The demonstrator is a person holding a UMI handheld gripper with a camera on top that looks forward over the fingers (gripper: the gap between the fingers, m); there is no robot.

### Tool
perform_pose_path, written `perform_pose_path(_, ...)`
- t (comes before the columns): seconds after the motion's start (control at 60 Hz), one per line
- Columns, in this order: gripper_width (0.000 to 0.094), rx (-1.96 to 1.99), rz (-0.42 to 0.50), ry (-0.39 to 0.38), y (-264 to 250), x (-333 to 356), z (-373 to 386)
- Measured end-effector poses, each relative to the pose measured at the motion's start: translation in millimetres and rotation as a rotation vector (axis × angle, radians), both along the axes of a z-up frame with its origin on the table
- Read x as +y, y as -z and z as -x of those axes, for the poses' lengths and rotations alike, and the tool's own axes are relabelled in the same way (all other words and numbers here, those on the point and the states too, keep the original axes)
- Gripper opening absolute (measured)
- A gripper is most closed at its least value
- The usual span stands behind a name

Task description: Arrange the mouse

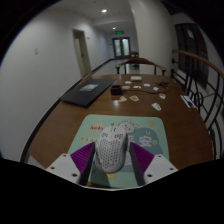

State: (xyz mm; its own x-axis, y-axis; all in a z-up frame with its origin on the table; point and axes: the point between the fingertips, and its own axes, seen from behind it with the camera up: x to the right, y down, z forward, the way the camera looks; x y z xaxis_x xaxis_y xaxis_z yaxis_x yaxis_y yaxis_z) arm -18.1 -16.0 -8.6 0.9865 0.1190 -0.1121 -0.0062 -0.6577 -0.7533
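Observation:
A white mouse with a honeycomb-holed shell (112, 150) sits between my fingers, over a pastel illustrated mouse mat (145, 130) on the brown table (65, 128). My gripper (112, 165) is shut on the mouse: the purple pads (80, 163) press on its left and right sides. The mouse's rear end is hidden below, between the fingers. I cannot tell whether it rests on the mat or is lifted just above it.
A dark closed laptop (88, 92) lies at the far left of the table. Several small white and dark items (135, 98) lie scattered beyond the mat. A curved railing (196, 90) runs along the right, and a corridor opens beyond.

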Motion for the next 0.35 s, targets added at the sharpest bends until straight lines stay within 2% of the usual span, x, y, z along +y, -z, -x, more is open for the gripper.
perform_pose_path(0.033,0.0754,-0.018,-0.001,-0.024,-5,-9,-4)
perform_pose_path(0.1,0.0821,-0.040,-0.020,-0.052,-17,-23,-15)
perform_pose_path(0.233,0.0838,-0.028,-0.013,-0.108,-36,-72,-39)
perform_pose_path(0.35,0.0837,-0.003,-0.030,-0.093,-47,-101,-76)
